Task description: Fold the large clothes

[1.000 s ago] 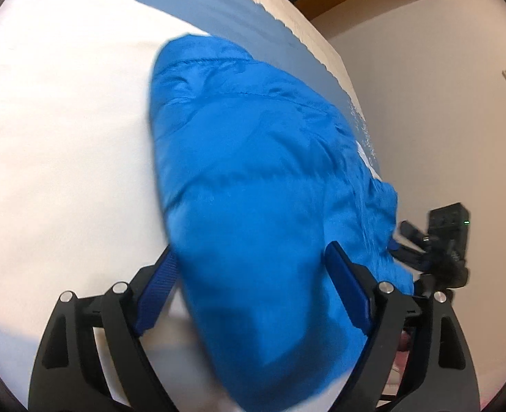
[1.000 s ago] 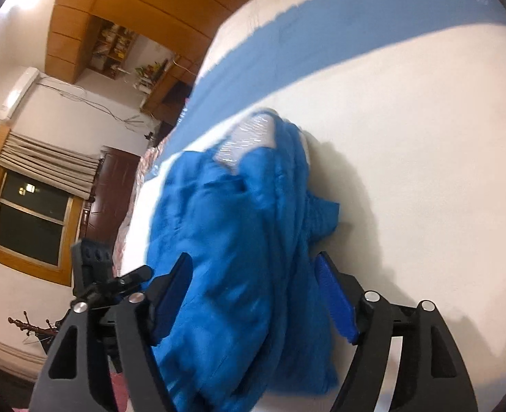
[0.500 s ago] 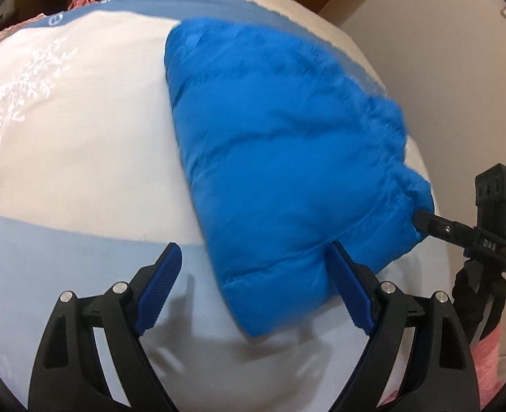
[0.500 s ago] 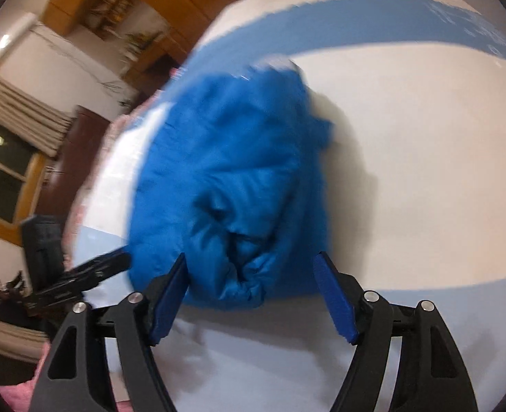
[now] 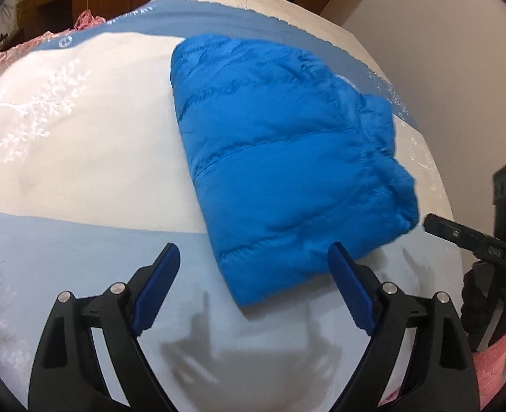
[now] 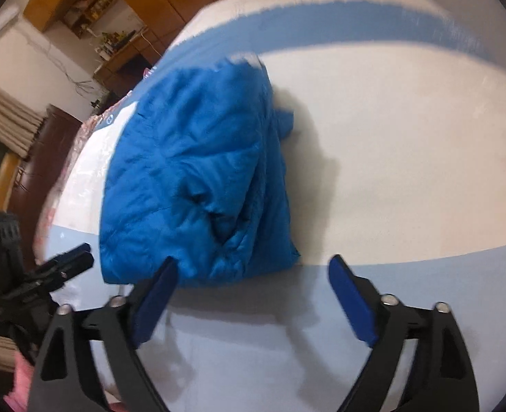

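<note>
Blue quilted down jacket (image 5: 287,158), folded into 1 thick rectangular bundle, lying on bed (image 5: 81,137) across the cream band of the cover, near corner reaching onto the pale blue band.

Change noted: 1 second ago, jacket filling the space between both sets of pads, fabric bunched close to the lenses; now lying free and flat, clear of both tools. Half a second ago, bundle already down, both views nearer to it than now. Reading: last fold laid and let go, task judged at or near completion, only a tidy of the loose right-hand edge possibly left.

Left tool (image 5: 253,271): pads wide apart, nothing gripped, near corner of the jacket showing between the tips but untouched; aimed steeply down at the bed, drawn back and raised from the bundle. Shadow of the tool cast on the pale blue band below.

Right tool (image 6: 253,274): jaws opening at this moment, widely spread, nothing between them; near edge of the bundle just beyond the left pad, not touching. Also pitched steeply down, backed off toward the foot of the bed. Seen too in the left view at far right, tip near the jacket's layered edge, apart from it.

Layered open edges of the fold facing the right tool; smooth folded face toward the left.
</note>
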`<state>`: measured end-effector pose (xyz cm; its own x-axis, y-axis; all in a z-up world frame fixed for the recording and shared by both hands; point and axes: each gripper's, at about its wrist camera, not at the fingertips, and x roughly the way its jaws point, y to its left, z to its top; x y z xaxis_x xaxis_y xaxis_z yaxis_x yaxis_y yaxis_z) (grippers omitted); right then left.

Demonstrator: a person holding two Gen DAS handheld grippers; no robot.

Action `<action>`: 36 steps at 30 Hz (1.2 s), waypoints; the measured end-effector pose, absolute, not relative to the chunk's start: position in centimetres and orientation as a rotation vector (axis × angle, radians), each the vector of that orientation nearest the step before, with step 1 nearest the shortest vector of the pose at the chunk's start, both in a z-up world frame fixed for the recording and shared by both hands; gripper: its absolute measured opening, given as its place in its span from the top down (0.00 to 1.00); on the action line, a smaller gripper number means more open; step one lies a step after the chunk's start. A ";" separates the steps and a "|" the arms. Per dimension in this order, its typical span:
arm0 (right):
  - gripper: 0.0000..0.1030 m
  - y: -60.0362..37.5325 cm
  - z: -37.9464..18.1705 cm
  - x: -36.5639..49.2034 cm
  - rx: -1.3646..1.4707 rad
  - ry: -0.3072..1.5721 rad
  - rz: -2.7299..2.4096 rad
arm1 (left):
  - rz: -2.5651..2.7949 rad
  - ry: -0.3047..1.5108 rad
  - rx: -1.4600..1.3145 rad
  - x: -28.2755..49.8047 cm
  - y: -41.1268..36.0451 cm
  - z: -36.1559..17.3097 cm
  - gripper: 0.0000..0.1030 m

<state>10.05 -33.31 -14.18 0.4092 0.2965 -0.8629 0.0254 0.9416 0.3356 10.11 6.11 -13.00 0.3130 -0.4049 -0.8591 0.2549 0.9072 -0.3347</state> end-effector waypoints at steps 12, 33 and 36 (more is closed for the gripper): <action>0.04 -30.6 -8.5 5.3 0.185 1.111 0.110 | -0.268 1.026 -0.070 5.6 4.8 -6.7 0.07; 0.04 -27.5 -3.1 0.5 0.116 1.054 0.097 | -0.199 0.983 0.045 -0.6 3.6 -0.8 0.06; 0.04 -27.3 -2.9 0.0 0.115 1.053 0.095 | -0.200 0.978 0.054 -1.3 3.5 -0.5 0.06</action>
